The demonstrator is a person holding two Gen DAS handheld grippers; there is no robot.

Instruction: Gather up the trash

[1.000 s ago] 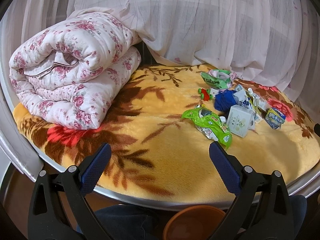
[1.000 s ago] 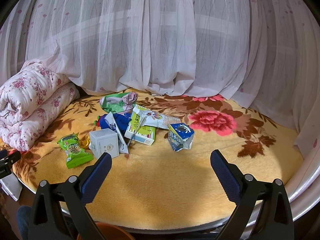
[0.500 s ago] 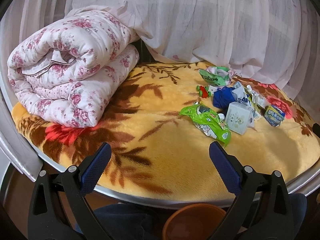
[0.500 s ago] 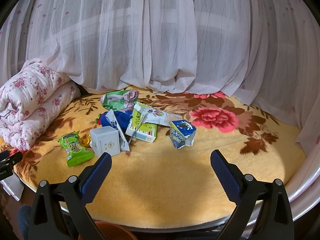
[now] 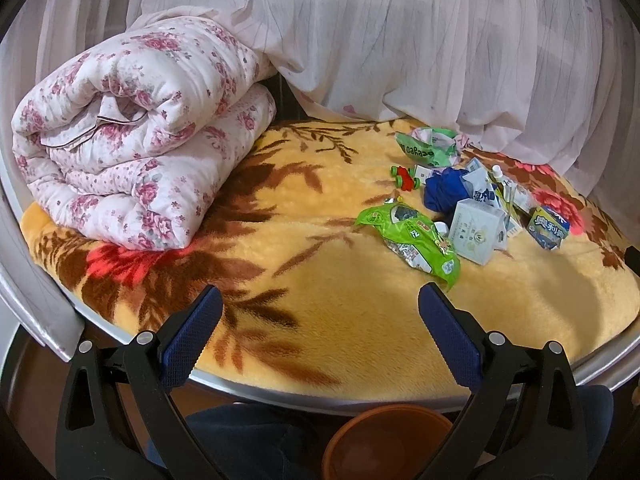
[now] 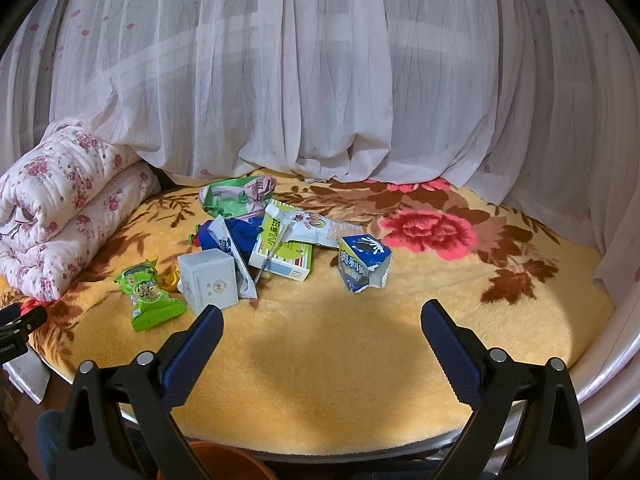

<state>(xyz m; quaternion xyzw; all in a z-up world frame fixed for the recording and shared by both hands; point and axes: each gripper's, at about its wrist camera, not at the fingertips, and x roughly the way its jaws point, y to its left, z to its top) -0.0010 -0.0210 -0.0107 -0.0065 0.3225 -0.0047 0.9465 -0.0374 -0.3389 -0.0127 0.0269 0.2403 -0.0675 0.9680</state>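
A pile of trash lies on a yellow flowered blanket (image 5: 304, 240): a green snack wrapper (image 5: 412, 240) (image 6: 150, 294), a white box (image 5: 474, 232) (image 6: 210, 282), a torn blue carton (image 5: 548, 228) (image 6: 362, 264), a green-and-white box (image 6: 282, 254), a crumpled green bag (image 5: 428, 146) (image 6: 232, 198) and a blue cloth (image 5: 444, 194). My left gripper (image 5: 316, 312) is open and empty, near the bed's front edge, short of the green wrapper. My right gripper (image 6: 320, 326) is open and empty, in front of the pile.
A rolled floral quilt (image 5: 132, 136) (image 6: 60, 208) lies at the left of the bed. White sheer curtains (image 6: 320, 68) hang behind. An orange-brown bucket (image 5: 384, 444) (image 6: 228, 462) stands below the bed's front edge, by the person's legs.
Both grippers have moved slightly forward toward the bed, so the trash pile sits a little nearer in both views. Both grippers stay open.
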